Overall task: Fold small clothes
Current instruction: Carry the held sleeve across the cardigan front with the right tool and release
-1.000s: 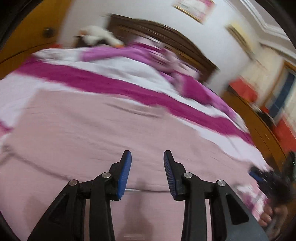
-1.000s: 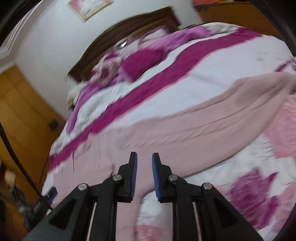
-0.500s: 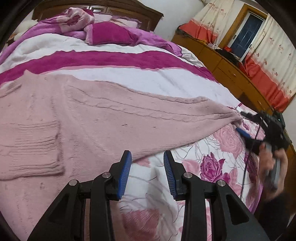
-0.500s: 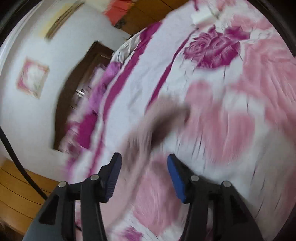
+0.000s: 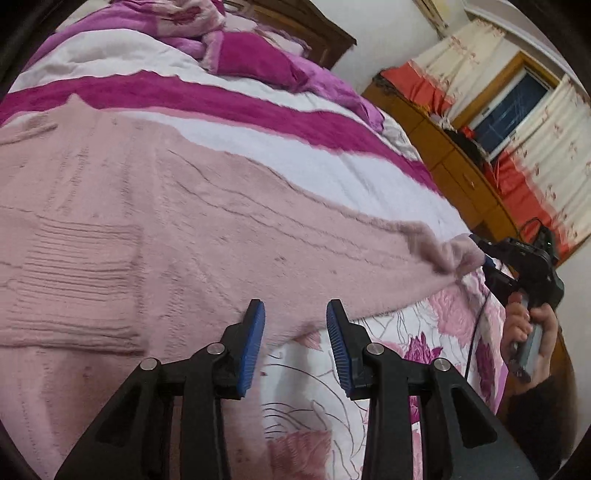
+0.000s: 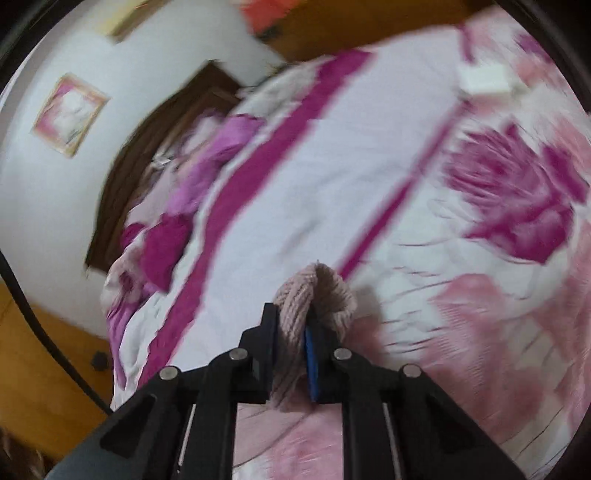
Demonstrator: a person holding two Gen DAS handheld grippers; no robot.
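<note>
A pale pink knitted sweater (image 5: 192,236) lies spread on the bed, one sleeve folded over its body at the left and the other stretched out to the right. My left gripper (image 5: 295,314) is open and empty, hovering just above the sweater's lower edge. My right gripper (image 6: 291,317) is shut on the cuff (image 6: 314,291) of the stretched sleeve. It also shows in the left wrist view (image 5: 491,262), holding the sleeve end (image 5: 454,254) slightly off the bed.
The bed has a white and magenta striped quilt (image 5: 258,110) and a floral sheet (image 5: 424,332). Pillows (image 5: 251,55) and a wooden headboard (image 5: 306,26) are at the far end. A wooden cabinet (image 5: 461,173) stands beside the bed. A white object (image 6: 484,79) lies on the quilt.
My right gripper has closed on the sleeve cuff, which it was open around half a second ago. My left gripper has moved closer over the sweater's lower edge.
</note>
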